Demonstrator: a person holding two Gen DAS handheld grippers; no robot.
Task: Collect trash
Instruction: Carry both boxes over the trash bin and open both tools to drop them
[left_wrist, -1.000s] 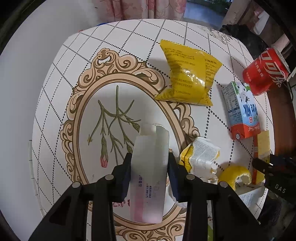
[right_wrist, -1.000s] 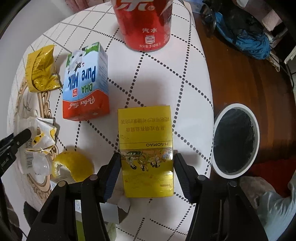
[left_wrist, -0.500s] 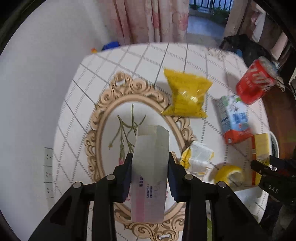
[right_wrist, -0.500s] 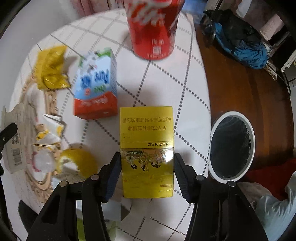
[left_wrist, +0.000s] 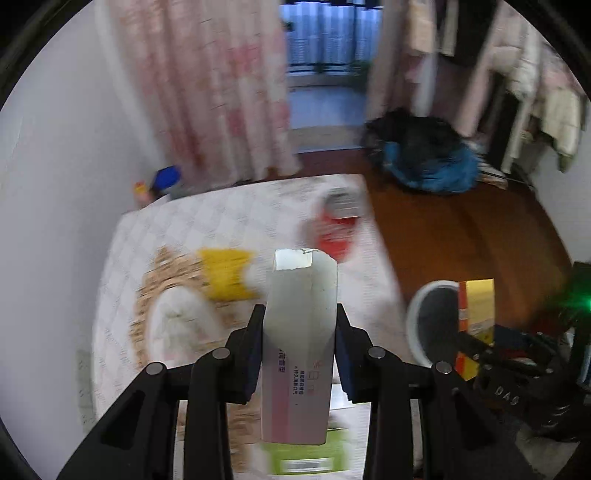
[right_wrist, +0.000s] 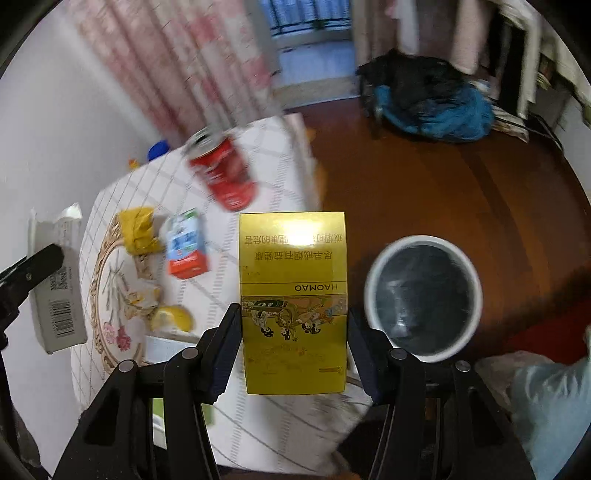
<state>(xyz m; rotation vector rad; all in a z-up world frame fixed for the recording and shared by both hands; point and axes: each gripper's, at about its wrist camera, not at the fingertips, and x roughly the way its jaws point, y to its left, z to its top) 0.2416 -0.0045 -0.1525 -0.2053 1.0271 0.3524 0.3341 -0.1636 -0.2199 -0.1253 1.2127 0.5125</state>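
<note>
My left gripper (left_wrist: 299, 328) is shut on a torn white carton (left_wrist: 299, 354), held high above the table. My right gripper (right_wrist: 291, 325) is shut on a flat yellow box (right_wrist: 291, 295), raised beside the white-rimmed trash bin (right_wrist: 423, 299) on the floor. In the left wrist view the bin (left_wrist: 432, 325) shows at the right with the yellow box (left_wrist: 474, 317) over its rim. In the right wrist view the white carton (right_wrist: 55, 280) hangs at the far left. On the table lie a red soda can (right_wrist: 225, 173), a milk carton (right_wrist: 184, 247), a yellow snack bag (right_wrist: 138, 229), a lemon peel (right_wrist: 171, 317) and a crumpled wrapper (right_wrist: 142, 295).
The round table (right_wrist: 273, 155) carries a checked cloth with an ornate oval. A green box (left_wrist: 306, 458) lies near its front edge. Brown wooden floor (right_wrist: 443, 184) spreads to the right, with a blue and black heap (right_wrist: 432, 99) at the back. Curtains (left_wrist: 221, 92) and a white wall stand behind.
Both grippers have risen well above the table and swung right with their loads. The yellow box now sits next to the bin's mouth; the table looks smaller and blurred.
</note>
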